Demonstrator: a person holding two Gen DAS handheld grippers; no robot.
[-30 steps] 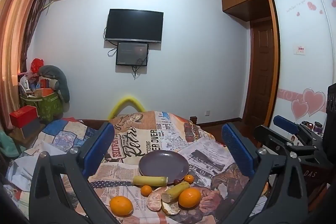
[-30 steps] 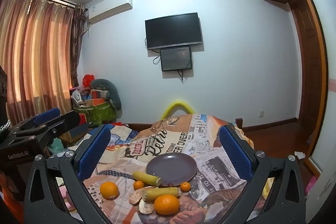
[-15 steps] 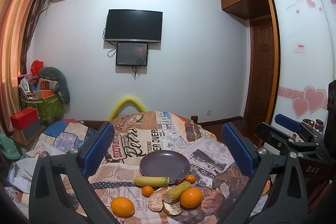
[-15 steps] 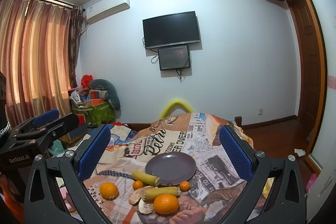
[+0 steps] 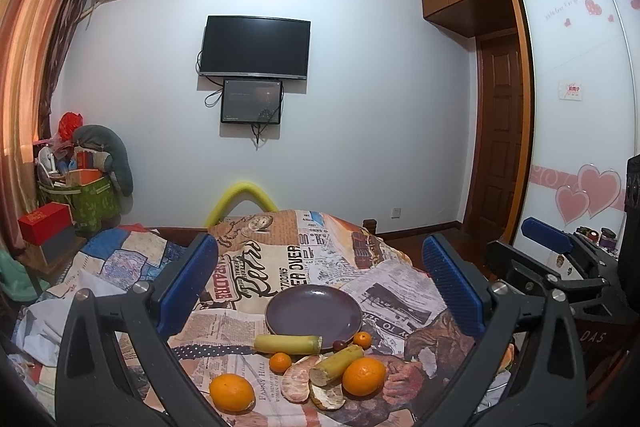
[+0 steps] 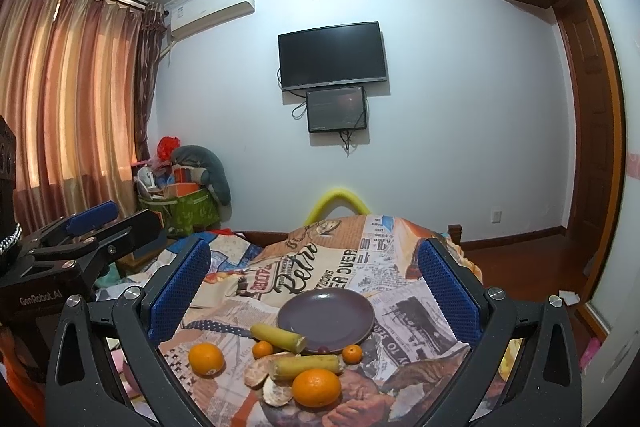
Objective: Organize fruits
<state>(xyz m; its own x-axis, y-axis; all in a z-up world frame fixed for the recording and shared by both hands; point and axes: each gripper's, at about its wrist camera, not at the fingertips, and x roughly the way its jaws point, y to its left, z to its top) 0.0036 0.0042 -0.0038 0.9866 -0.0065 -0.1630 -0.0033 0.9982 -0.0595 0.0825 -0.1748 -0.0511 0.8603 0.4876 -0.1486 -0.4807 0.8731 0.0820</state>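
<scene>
A dark purple plate sits bare on the newspaper-print cloth. In front of it lie two yellow-green cane pieces, two large oranges, two small tangerines, a peeled orange and a small dark fruit. My left gripper hangs open above and short of the fruit, holding nothing. My right gripper is likewise open and bare, with a large orange nearest it.
The cloth-covered table drops off at the far and right edges. A patchwork blanket lies left, with a green bin and red box beyond. Each gripper shows at the side of the other's view.
Both views have drifted slightly: the fruit and plate sit marginally higher in frame than a second ago. Both grippers stay open; no fruit has moved.
</scene>
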